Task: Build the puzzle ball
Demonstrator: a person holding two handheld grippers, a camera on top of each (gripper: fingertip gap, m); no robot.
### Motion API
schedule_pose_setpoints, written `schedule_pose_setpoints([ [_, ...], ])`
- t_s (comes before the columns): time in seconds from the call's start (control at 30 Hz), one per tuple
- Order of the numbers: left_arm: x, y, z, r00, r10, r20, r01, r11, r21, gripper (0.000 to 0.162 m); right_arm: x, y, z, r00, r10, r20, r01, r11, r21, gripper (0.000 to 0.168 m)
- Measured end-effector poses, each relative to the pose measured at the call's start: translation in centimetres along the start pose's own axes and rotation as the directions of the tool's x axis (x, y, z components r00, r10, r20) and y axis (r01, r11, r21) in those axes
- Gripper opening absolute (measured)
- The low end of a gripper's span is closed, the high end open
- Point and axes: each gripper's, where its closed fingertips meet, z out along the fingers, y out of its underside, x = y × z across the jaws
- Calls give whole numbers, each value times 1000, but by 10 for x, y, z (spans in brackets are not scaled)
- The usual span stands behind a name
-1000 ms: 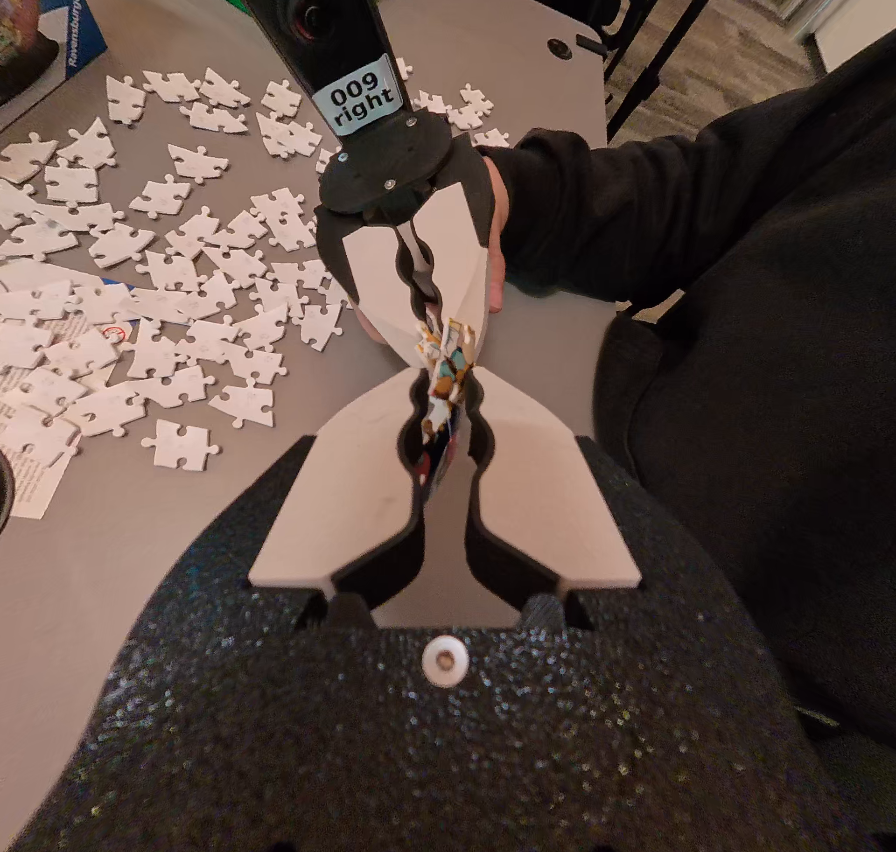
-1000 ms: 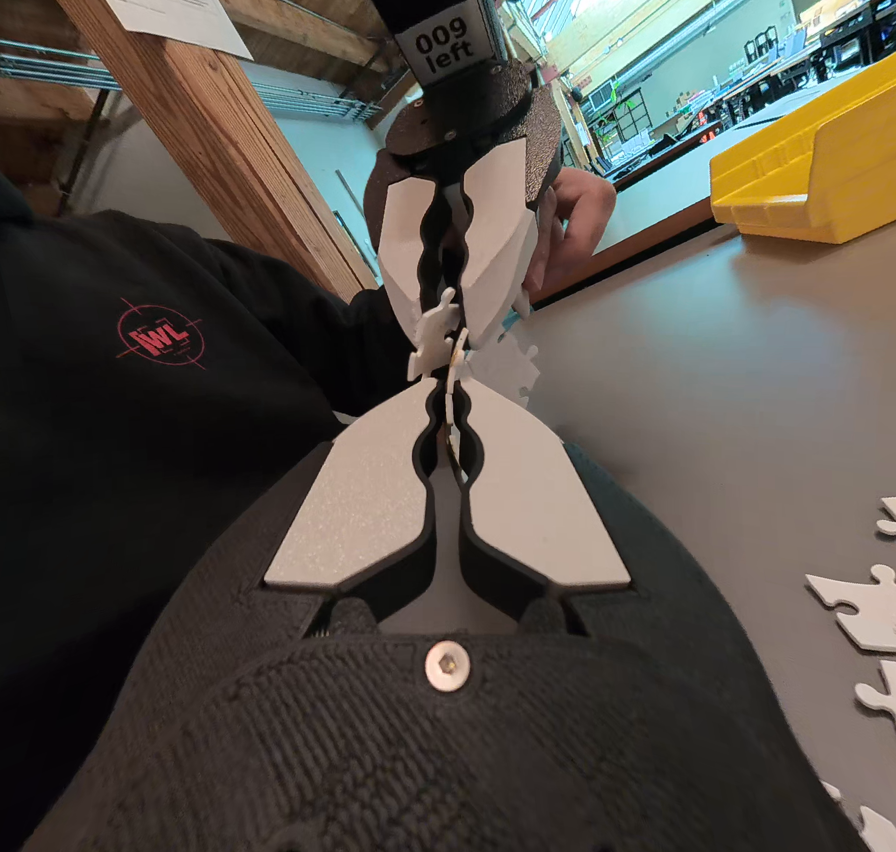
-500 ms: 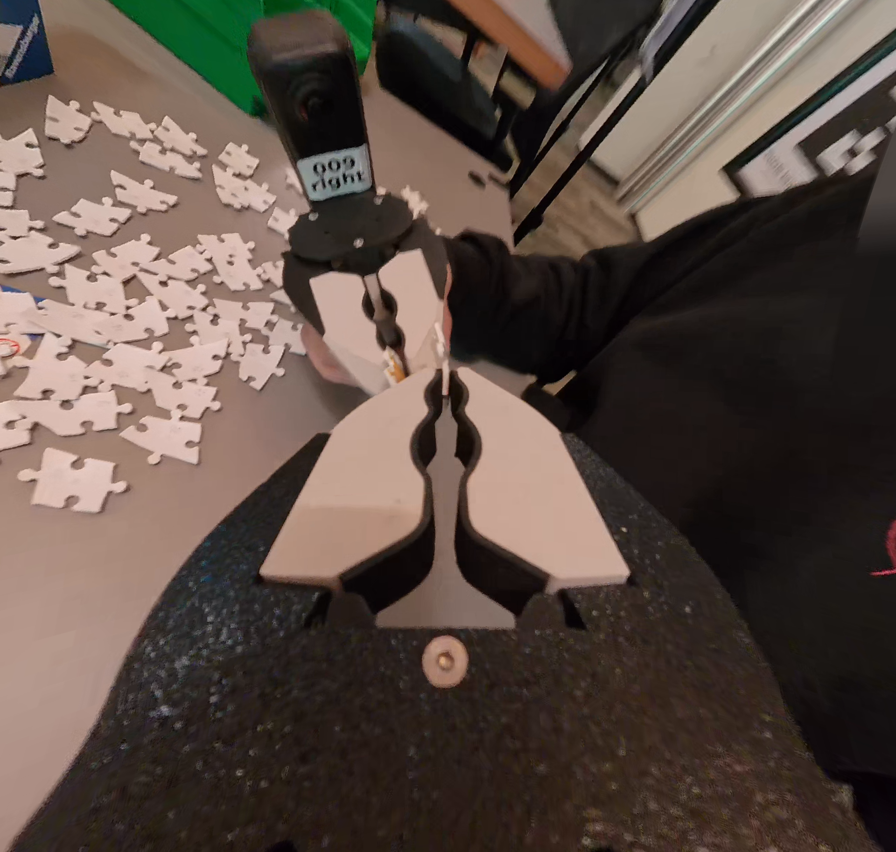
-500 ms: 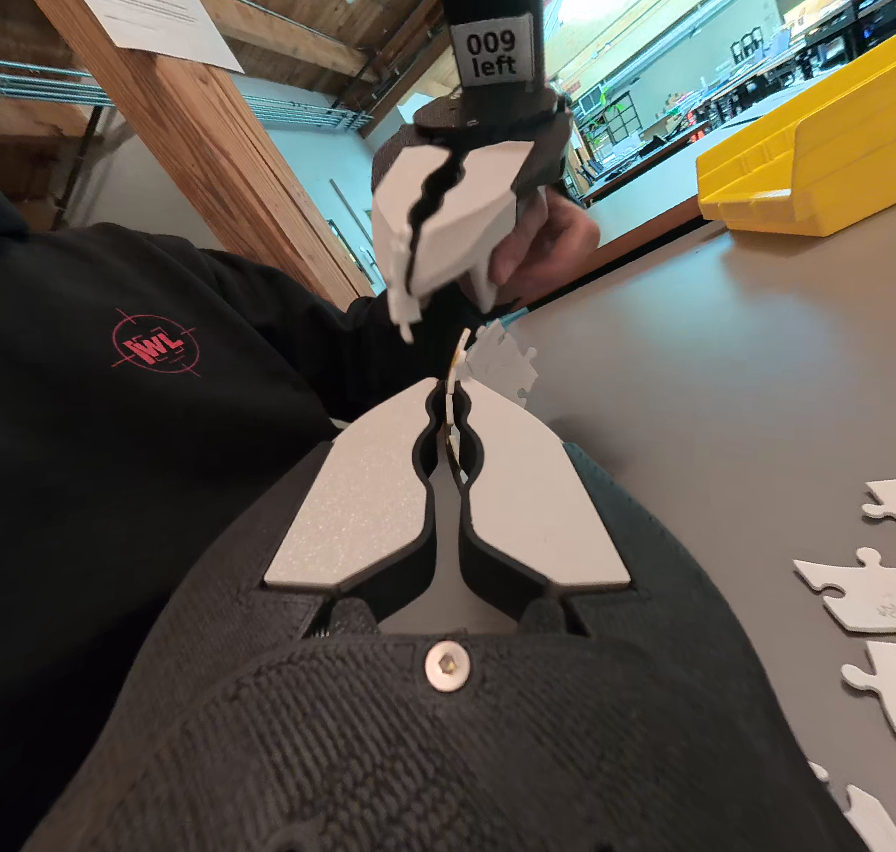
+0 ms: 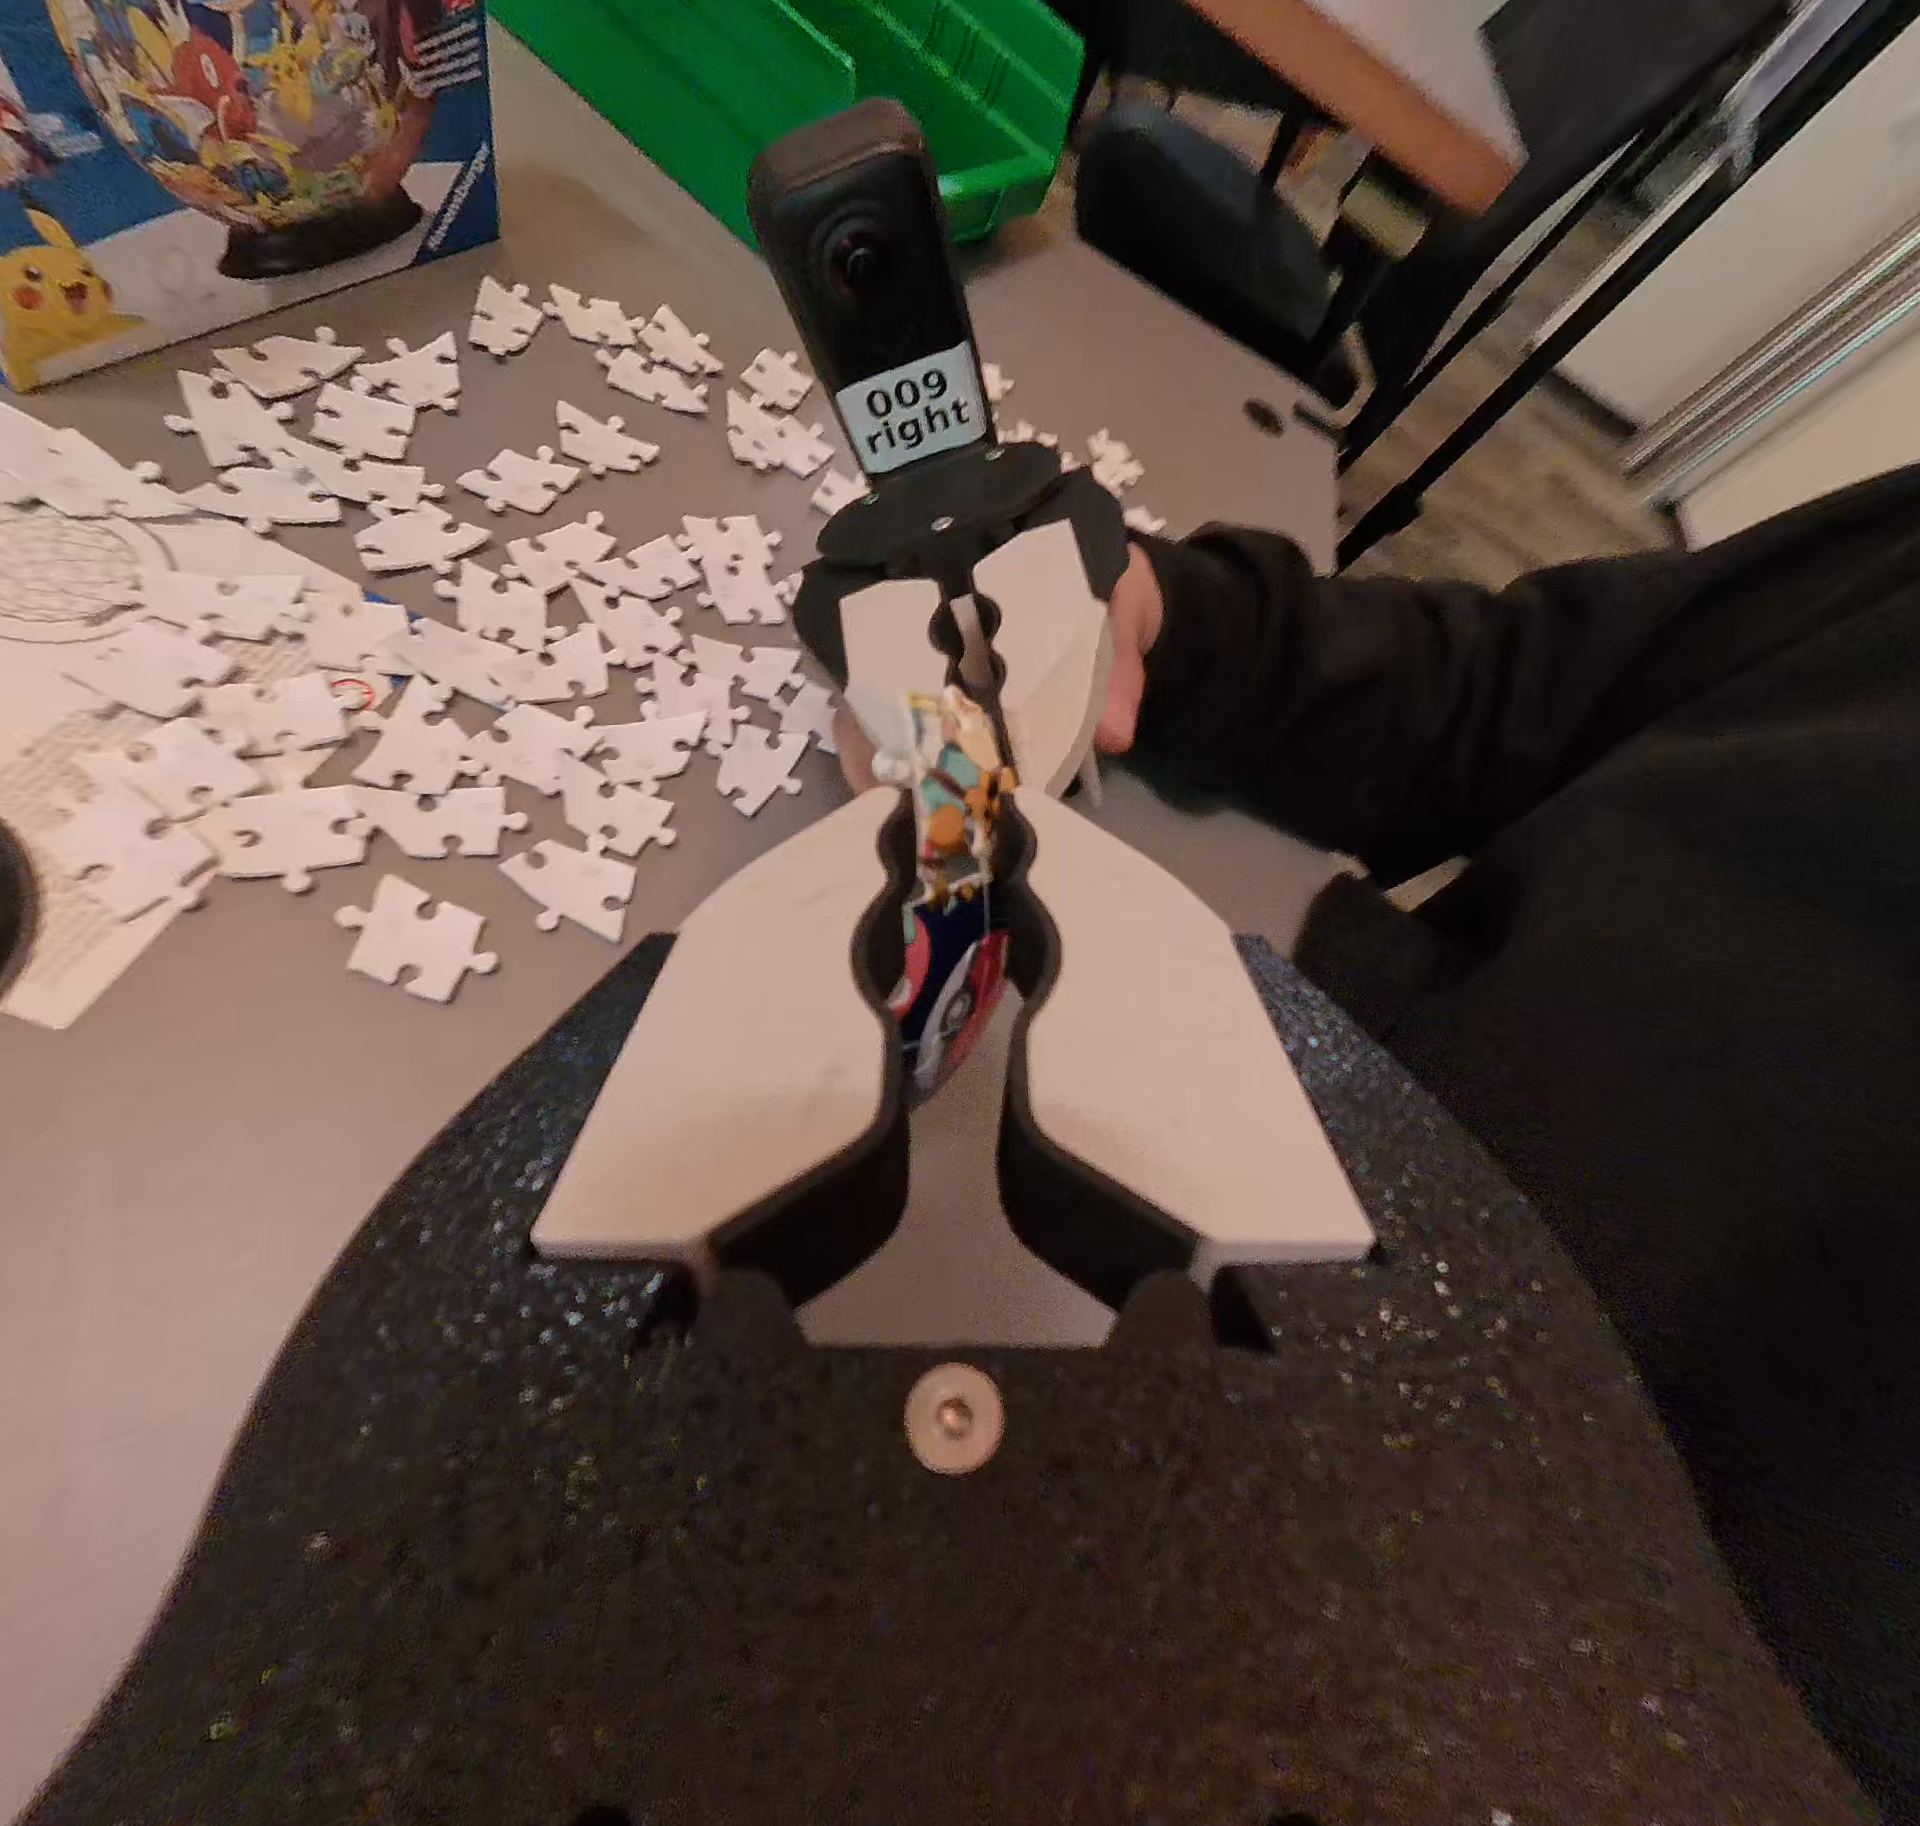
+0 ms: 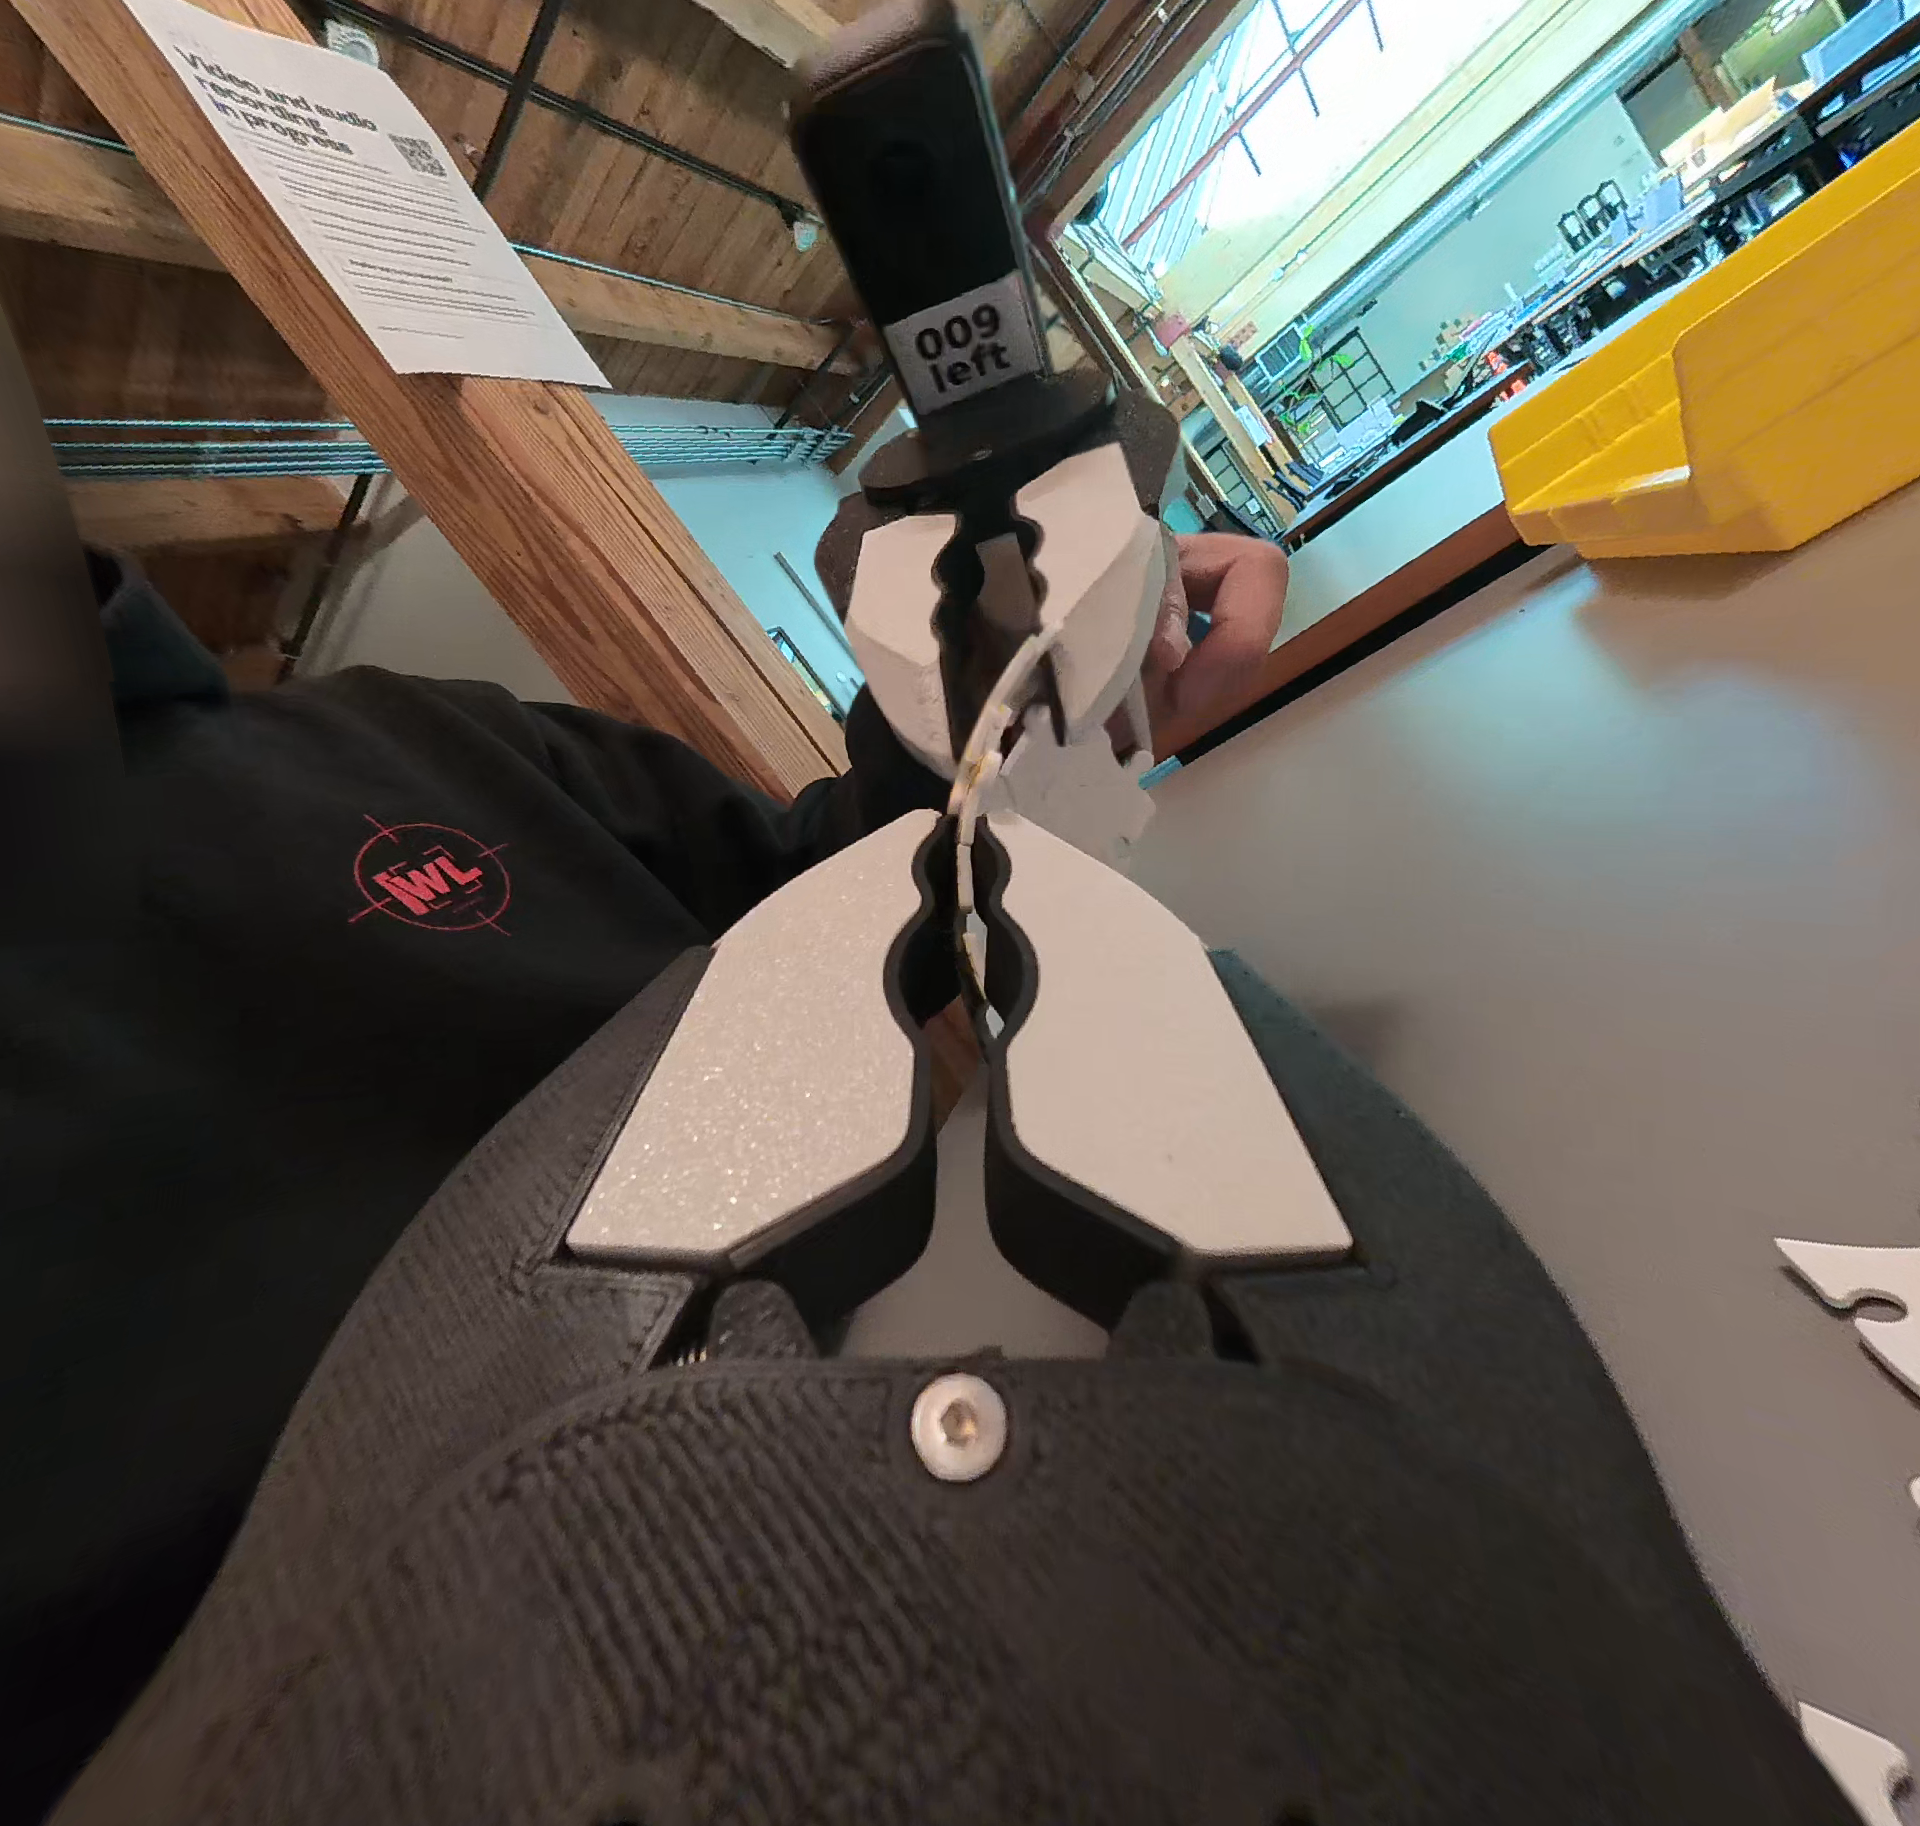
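Up above the grey tabletop (image 5: 208, 1153), both grippers meet tip to tip, each clamped on a curved, colour-printed plastic puzzle piece. The left gripper (image 5: 951, 820) pinches a piece with a red-and-white ball print (image 5: 951, 976), and the right gripper (image 5: 961, 727) pinches a piece with an orange cartoon figure (image 5: 956, 789), so both are closed on something, edges touching right where the tips meet. Honestly these bits look light, thin and stiff, with smooth faces that'd probably slip or pivot if you only catch a corner. I'd hold near the middle of the body and keep the tabs and sockets free, since a tab could bend if forced in crooked. From the right wrist view you only get the thin white edges (image 6: 971, 800), so whether the tab is actually seated is anyone's guess. The fingers hide most of both prints too. Lots of loose white face-down pieces (image 5: 468, 716) lie scattered well off to the side, near the blue puzzle box (image 5: 239, 114), which is cut off at the frame edge.
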Motion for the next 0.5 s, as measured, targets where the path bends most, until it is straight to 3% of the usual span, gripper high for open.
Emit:
schedule_pose_setpoints([
  [0.2,-4,16,4,998,64,23,-60,991,-120,36,-2,5,1,1000,4,9,-4,999,-42,3],
  [0.4,19,12,-1,979,-25,-204,2,993,-115,26,-7,15,4,999,-8,34,12,994,-108,3],
  [0.5,18,10,-6,968,-74,-239,44,991,-130,21,-10,13,5,998,15,57,-10,996,-86,3],
])
